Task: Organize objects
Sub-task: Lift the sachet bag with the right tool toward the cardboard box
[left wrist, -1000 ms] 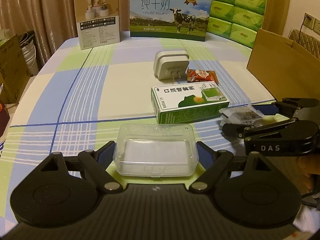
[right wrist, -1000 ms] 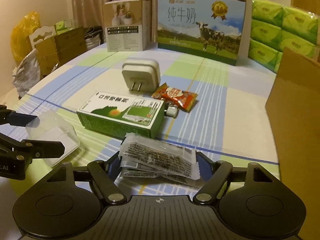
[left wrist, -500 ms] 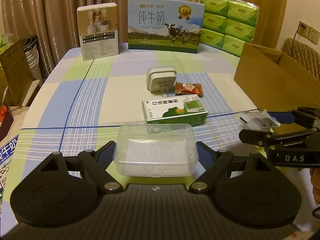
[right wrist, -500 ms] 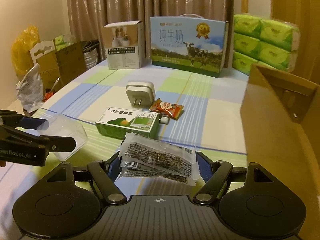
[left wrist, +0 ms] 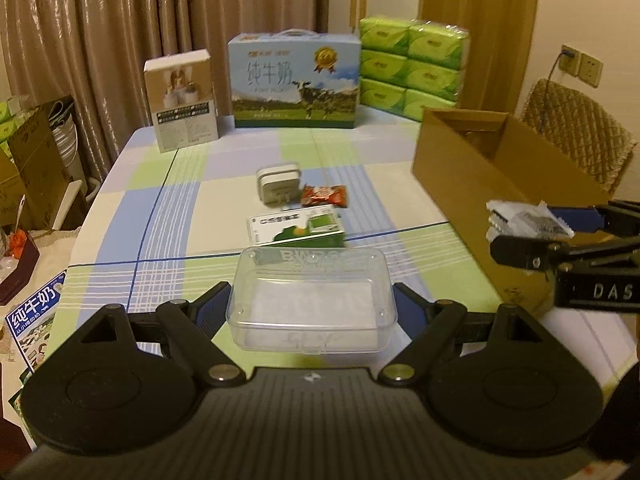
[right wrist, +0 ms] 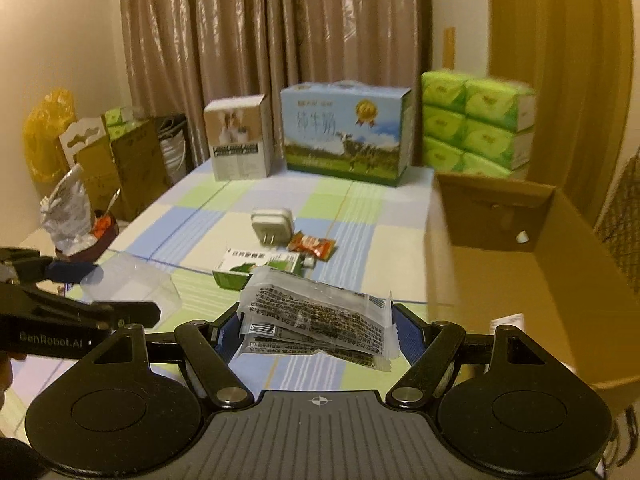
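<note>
My left gripper [left wrist: 312,304] is shut on a clear plastic box [left wrist: 312,300] and holds it above the checked tablecloth [left wrist: 168,216]. My right gripper [right wrist: 316,328] is shut on clear sachets with black print [right wrist: 316,316], lifted beside the open cardboard box [right wrist: 520,280]. The sachets also show at the right of the left wrist view [left wrist: 524,220], at the cardboard box's [left wrist: 480,176] near corner. On the table lie a green and white medicine carton [left wrist: 296,230], a white plug adapter [left wrist: 278,184] and a red snack packet [left wrist: 324,195].
At the table's far edge stand a white product box [left wrist: 182,100], a blue milk carton case [left wrist: 294,80] and stacked green tissue packs [left wrist: 412,68]. Cardboard boxes and bags [right wrist: 104,160] sit on the floor at the left. A wicker chair [left wrist: 576,132] stands behind the cardboard box.
Both grippers have risen and pulled back from the table with their loads. The right gripper has moved with the sachets toward the cardboard box.
</note>
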A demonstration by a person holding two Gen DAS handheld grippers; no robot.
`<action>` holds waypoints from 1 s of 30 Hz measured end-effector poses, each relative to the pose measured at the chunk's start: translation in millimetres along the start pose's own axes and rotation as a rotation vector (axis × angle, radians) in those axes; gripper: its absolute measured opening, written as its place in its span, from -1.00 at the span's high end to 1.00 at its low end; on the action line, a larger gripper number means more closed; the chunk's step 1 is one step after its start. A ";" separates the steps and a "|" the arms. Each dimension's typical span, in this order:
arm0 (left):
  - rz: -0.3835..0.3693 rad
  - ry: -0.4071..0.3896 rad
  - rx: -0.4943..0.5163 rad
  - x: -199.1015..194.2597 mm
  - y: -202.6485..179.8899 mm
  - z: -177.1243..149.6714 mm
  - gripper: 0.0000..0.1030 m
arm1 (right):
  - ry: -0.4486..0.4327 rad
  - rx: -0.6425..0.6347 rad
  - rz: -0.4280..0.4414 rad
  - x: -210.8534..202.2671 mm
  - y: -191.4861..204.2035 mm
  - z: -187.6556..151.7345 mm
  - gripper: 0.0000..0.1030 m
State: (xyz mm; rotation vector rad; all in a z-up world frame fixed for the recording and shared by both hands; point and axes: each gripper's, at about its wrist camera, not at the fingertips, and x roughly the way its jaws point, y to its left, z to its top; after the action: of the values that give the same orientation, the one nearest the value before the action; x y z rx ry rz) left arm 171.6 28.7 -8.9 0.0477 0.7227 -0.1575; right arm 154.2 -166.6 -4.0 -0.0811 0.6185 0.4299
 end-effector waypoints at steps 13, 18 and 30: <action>-0.040 -0.008 -0.003 -46.5 -59.4 6.3 -0.60 | -0.045 0.045 -0.063 -72.2 -37.4 5.0 -0.42; -0.056 -0.017 0.006 -54.1 -75.0 9.1 -0.60 | -0.054 0.062 -0.086 -87.1 -53.5 3.7 -0.42; -0.133 -0.029 0.045 -50.8 -119.3 27.4 -0.60 | -0.033 0.135 -0.177 -102.4 -103.1 0.2 -0.42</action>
State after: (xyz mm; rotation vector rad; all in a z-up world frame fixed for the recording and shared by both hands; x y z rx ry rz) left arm 132.9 -85.3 46.5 0.0402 0.6940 -0.3010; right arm 122.2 -297.7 49.9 -0.0003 0.6012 0.2170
